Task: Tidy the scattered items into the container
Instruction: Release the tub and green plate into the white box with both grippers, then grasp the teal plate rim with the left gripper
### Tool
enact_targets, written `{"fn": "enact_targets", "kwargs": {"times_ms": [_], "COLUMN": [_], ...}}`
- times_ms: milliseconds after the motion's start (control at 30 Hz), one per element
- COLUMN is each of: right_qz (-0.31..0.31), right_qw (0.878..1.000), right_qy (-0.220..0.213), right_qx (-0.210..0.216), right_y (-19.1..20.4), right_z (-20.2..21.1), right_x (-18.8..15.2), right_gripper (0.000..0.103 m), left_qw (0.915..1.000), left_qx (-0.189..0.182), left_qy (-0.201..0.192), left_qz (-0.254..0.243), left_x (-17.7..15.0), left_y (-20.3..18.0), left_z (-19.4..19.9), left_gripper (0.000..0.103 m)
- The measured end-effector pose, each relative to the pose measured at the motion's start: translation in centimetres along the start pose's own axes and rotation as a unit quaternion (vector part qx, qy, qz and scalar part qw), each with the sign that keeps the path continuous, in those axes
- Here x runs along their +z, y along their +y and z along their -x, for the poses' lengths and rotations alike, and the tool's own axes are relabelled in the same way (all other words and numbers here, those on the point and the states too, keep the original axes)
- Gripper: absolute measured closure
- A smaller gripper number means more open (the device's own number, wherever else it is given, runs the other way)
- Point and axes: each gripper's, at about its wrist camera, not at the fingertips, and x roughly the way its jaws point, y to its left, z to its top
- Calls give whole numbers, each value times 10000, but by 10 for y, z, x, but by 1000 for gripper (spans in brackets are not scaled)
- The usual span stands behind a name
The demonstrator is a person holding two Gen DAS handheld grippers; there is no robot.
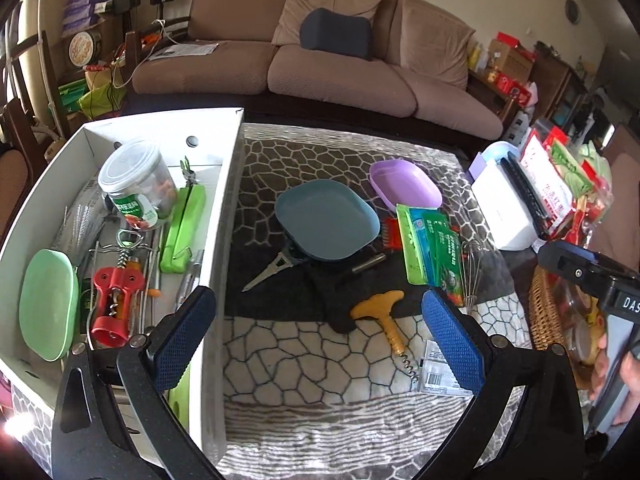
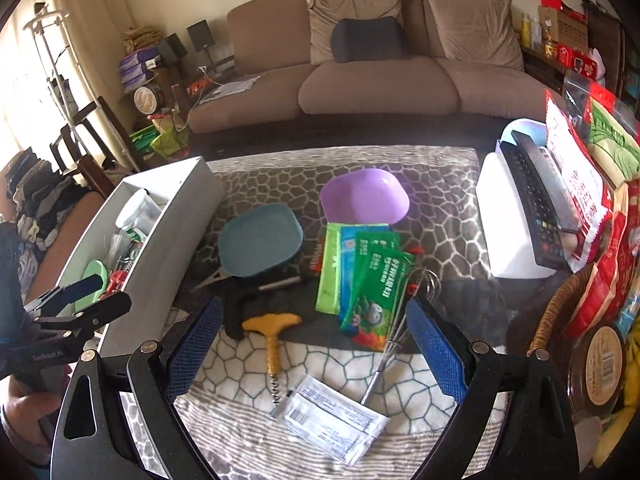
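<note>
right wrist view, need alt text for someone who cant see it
The open, empty right gripper hovers over a patterned blanket strewn with a yellow corkscrew, whisk, green packets, a white sachet, a blue plate and a purple bowl. At left a white box already holds items, with the left gripper beside it.
</note>
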Motion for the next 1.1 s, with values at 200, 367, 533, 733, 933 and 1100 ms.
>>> {"fn": "enact_targets", "kwargs": {"times_ms": [200, 367, 533, 733, 933, 1100], "right_qz": [129, -10, -173, -76, 52, 78], "right_qw": [9992, 9994, 9992, 9993, 9998, 9997], "right_qy": [23, 43, -161, -177, 90, 194], "right_qx": [-370, -349, -333, -319, -186, -102], "right_y": [-22, -34, -43, -44, -41, -37], "right_z": [-18, -34, -42, -61, -91, -116], "right_x": [-15, -16, -11, -3, 5, 16], "right_gripper": [93, 82, 9, 21, 92, 79], "left_qw": [9995, 9988, 9993, 9989, 9974, 9979], "left_qx": [196, 285, 346, 373, 454, 537], "left_qy": [241, 321, 86, 236, 495, 353], "left_qz": [-61, -234, -75, -134, -262, 34], "left_x": [-4, -5, 3, 15, 18, 23], "left_y": [-23, -35, -32, -27, -29, -16], "left_z": [-38, -57, -63, -89, -120, -136], "left_gripper": [98, 79, 12, 43, 92, 31]}}
